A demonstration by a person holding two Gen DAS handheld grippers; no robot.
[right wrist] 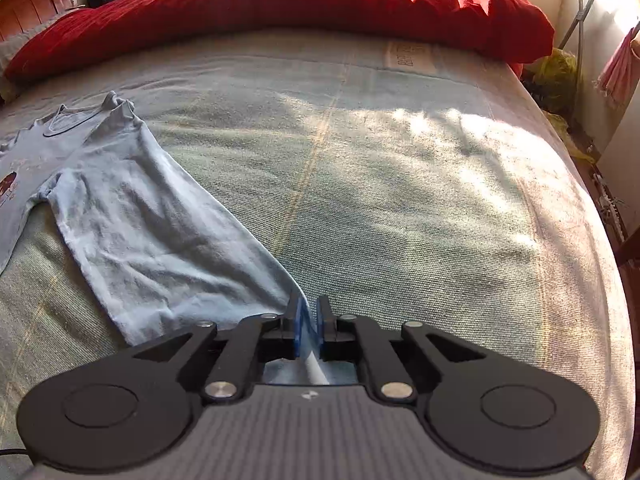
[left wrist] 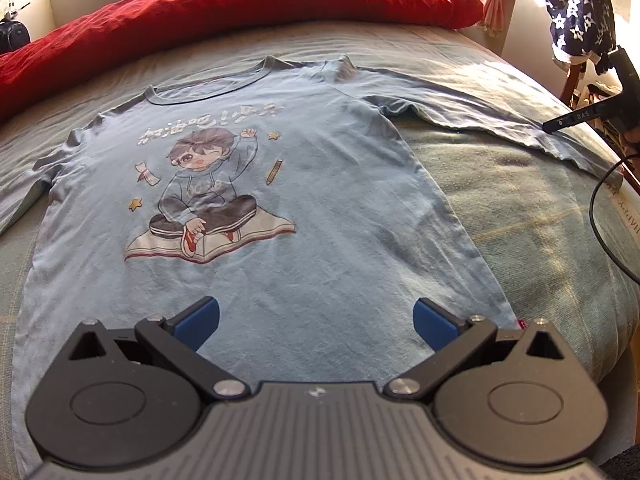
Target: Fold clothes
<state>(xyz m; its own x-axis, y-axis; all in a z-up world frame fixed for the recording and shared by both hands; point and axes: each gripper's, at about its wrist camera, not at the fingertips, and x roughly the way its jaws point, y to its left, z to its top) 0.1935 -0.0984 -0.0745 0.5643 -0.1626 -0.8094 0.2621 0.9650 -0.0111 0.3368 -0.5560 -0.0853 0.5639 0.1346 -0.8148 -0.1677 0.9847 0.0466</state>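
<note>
A light blue long-sleeved shirt (left wrist: 304, 200) lies flat and face up on the bed, its cartoon print (left wrist: 208, 200) showing and the neckline at the far end. My left gripper (left wrist: 316, 322) hovers open over the shirt's hem, with bare fabric between its blue pads. The shirt's right sleeve (right wrist: 160, 232) stretches out across the bed cover. My right gripper (right wrist: 309, 324) is shut on the cuff end of that sleeve, and a fold of blue cloth is pinched between its pads. The left sleeve runs off the left edge of the left wrist view.
A red duvet (left wrist: 240, 12) is bunched along the far side of the bed. The green-grey bed cover (right wrist: 400, 180) lies bare to the right of the sleeve. A dark star-patterned cloth (left wrist: 576, 12) hangs at the right, and a black cable (left wrist: 600, 216) loops by the bed edge.
</note>
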